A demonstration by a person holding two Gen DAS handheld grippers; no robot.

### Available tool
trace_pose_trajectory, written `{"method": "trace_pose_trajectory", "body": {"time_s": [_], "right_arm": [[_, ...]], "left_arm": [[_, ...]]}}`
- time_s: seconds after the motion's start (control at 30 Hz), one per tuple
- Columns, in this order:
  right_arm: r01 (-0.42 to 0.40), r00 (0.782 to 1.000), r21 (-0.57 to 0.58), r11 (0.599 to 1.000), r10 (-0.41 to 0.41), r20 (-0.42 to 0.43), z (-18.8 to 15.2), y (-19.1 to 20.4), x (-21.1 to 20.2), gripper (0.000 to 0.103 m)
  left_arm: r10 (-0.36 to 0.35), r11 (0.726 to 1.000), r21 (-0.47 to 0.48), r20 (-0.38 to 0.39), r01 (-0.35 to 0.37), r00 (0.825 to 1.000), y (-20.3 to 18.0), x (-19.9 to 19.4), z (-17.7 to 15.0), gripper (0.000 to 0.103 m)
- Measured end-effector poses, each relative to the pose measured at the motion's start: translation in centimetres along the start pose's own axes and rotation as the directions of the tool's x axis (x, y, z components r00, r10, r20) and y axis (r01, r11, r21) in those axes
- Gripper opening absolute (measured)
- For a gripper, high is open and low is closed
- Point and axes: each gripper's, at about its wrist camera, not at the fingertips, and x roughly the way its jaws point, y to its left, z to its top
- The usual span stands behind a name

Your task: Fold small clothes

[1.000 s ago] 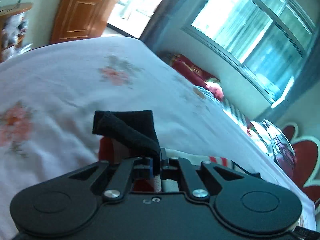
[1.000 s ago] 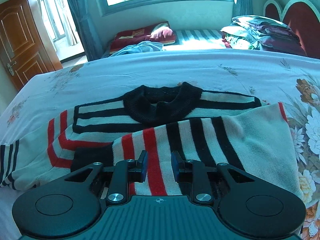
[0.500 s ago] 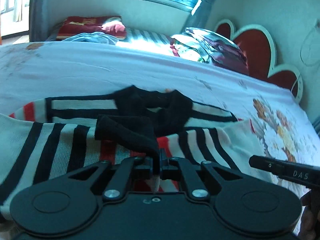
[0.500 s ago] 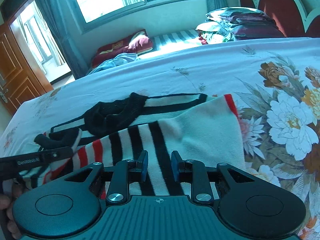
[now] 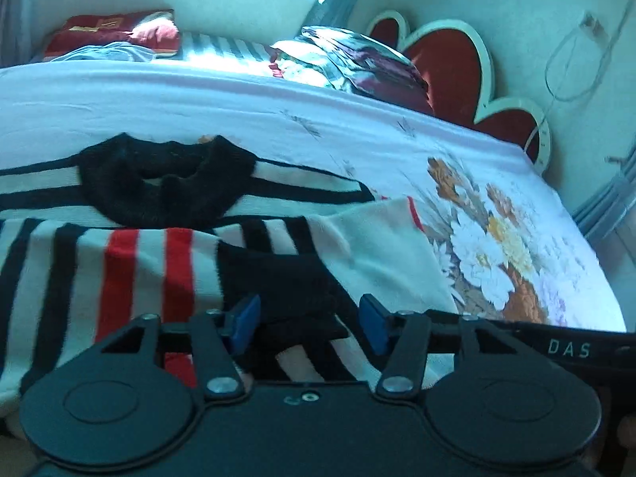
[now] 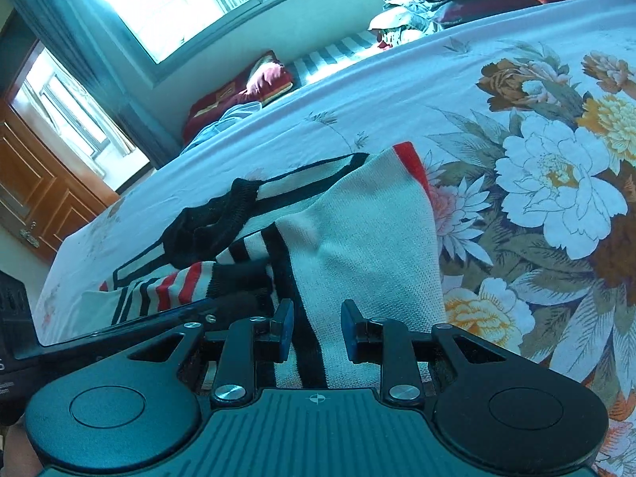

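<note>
A small white sweater with black and red stripes (image 5: 131,262) lies on the bed, its black collar (image 5: 167,183) at the far side. A sleeve is folded across the body and its black cuff (image 5: 278,282) rests just ahead of my left gripper (image 5: 308,324), which is open with the cuff lying between the jaws. My right gripper (image 6: 316,330) is open over the sweater's white right part (image 6: 357,246), touching nothing. The cuff (image 6: 238,278) also shows left of it, and the left gripper's side enters there at the lower left.
The bed has a white floral sheet (image 6: 556,167). A red heart-shaped headboard (image 5: 449,59) and a pile of folded bedding (image 5: 349,63) stand beyond it. A window bench with a red cushion (image 6: 246,91) and a wooden door (image 6: 31,190) are further off.
My left gripper swung right with the black cuff, laid the sleeve across the sweater and opened, letting the cuff go. My right gripper moved right and stayed open.
</note>
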Motion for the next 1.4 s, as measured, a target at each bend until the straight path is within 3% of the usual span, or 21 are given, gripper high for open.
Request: {"method": "trace_pose_trajectory", "body": {"time_s": [0.03,0.07,0.13,0.2,0.3,0.33,0.43,0.47,0.5,0.57,0.63,0.8,0.93,1.03,1.13,1.27,1.33,1.4], "right_arm": [[-0.012,1.000,-0.003,1.000,0.012,0.004,0.0,0.4,0.1,0.068],[-0.021,1.000,-0.016,1.000,0.022,0.019,0.0,0.8,0.3,0.083],[-0.042,0.999,-0.048,0.998,0.043,0.023,-0.1,2.0,0.9,0.083],[-0.049,0.999,-0.066,0.997,0.049,0.004,-0.1,3.1,2.2,0.083],[-0.029,1.000,-0.089,0.996,0.028,-0.009,-0.3,4.0,4.5,0.082],[-0.019,1.000,-0.091,0.996,0.017,-0.022,-0.3,4.2,5.4,0.081],[0.044,0.998,-0.149,0.988,-0.049,-0.028,-0.3,5.1,7.5,0.063],[0.050,0.998,-0.186,0.981,-0.056,-0.029,-0.2,5.7,8.0,0.045],[0.054,0.997,-0.212,0.976,-0.063,-0.036,-0.1,6.1,8.3,0.036],[0.060,0.997,-0.241,0.969,-0.072,-0.040,0.2,6.5,8.4,0.007],[0.042,0.999,-0.247,0.968,-0.049,-0.020,0.7,6.6,7.6,0.007],[0.096,0.994,-0.289,0.953,-0.076,0.079,0.4,6.7,4.0,0.007],[0.134,0.988,-0.250,0.959,-0.149,-0.041,-1.1,5.1,7.0,0.008],[0.153,0.987,-0.236,0.960,-0.159,-0.004,-0.5,5.4,6.5,0.008],[0.169,0.985,-0.246,0.955,-0.159,0.060,0.7,6.2,5.8,0.012],[0.191,0.981,-0.268,0.944,-0.196,0.010,2.5,6.6,8.4,0.012],[0.229,0.970,-0.282,0.932,-0.243,-0.016,2.7,6.0,10.3,0.011],[0.217,0.973,-0.241,0.946,-0.230,-0.025,3.2,5.1,10.5,0.011]], "left_arm": [[0.016,0.999,-0.028,0.017,-0.015,1.000,1.0,-1.0,0.0,0.053],[0.053,0.997,-0.050,0.044,-0.050,0.998,2.3,-2.4,-0.1,0.053],[0.141,0.989,-0.065,0.083,-0.136,0.986,4.7,-5.1,-0.4,0.053],[0.245,0.968,-0.076,0.104,-0.238,0.964,7.3,-7.6,-0.8,0.046],[0.332,0.938,-0.138,0.105,-0.317,0.937,11.4,-10.3,-1.2,0.045],[0.358,0.928,-0.155,0.104,-0.340,0.928,12.6,-11.0,-1.3,0.044],[0.349,0.930,-0.161,0.105,-0.331,0.931,14.6,-11.4,-1.3,0.043],[0.349,0.930,-0.156,0.091,-0.333,0.933,15.1,-11.0,-1.3,0.040],[0.345,0.932,-0.152,0.085,-0.330,0.935,15.4,-10.8,-1.4,0.040],[0.336,0.936,-0.147,0.095,-0.321,0.937,15.5,-10.6,-1.4,0.040],[0.326,0.941,-0.133,0.106,-0.311,0.939,15.4,-10.4,-1.5,0.040],[0.310,0.950,-0.065,0.087,-0.305,0.947,15.5,-9.3,-1.8,0.037],[0.323,0.946,0.002,0.064,-0.324,0.944,15.2,-8.5,-1.9,0.037],[0.306,0.951,0.027,0.072,-0.309,0.949,15.4,-8.9,-0.9,0.041],[0.323,0.942,0.064,0.091,-0.329,0.942,16.0,-8.3,0.8,0.050],[0.367,0.925,0.086,0.050,-0.370,0.929,18.4,-5.6,4.0,0.057],[0.348,0.935,0.059,0.039,-0.350,0.937,19.9,-4.8,5.0,0.058],[0.331,0.942,0.036,0.037,-0.332,0.943,20.6,-4.7,5.5,0.058]]}}
